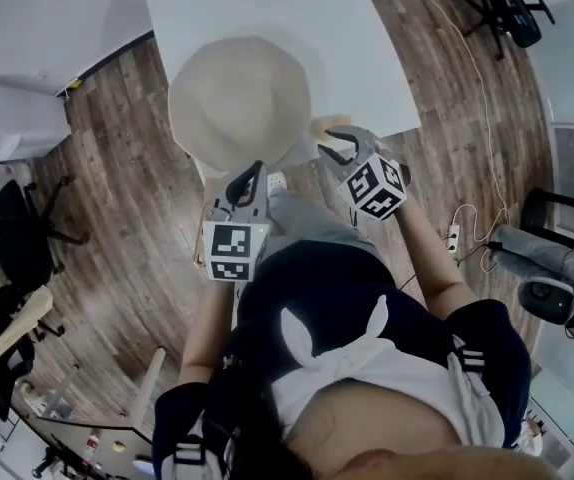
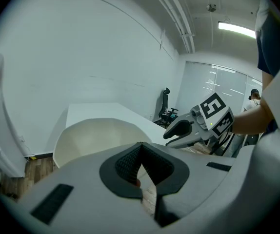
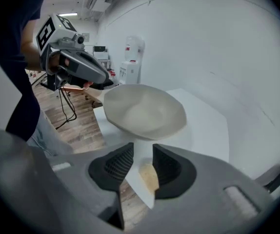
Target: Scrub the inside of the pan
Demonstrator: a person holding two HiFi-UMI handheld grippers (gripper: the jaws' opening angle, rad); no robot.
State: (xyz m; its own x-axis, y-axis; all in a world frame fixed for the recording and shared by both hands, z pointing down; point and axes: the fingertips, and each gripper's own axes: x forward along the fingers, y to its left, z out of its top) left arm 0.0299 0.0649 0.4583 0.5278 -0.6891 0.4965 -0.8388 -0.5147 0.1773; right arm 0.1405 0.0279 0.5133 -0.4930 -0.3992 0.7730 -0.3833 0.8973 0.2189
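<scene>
The cream, wide, shallow pan (image 1: pixel 239 103) sits on the white tabletop (image 1: pixel 267 3) close to the near edge, within reach of both grippers. Its inside looks bare, and scrubbing has not begun by my reading.

The left tool (image 2: pixel 140 146) sits just at the pan's near rim with its ribbed black pads pressed together at the tips. No view shows anything clamped between them. It looks placed to steady the pan.

The right tool (image 3: pixel 142 147) is spread over the tabletop's corner. A small beige scrubbing sponge (image 3: pixel 149 177) lies in the gap, close against one pad but not yet pinched. It appears lined up to take the sponge before going into the pan.

The only print is the black-and-white square marker patterns on each gripper's cube. No words can be read.
</scene>
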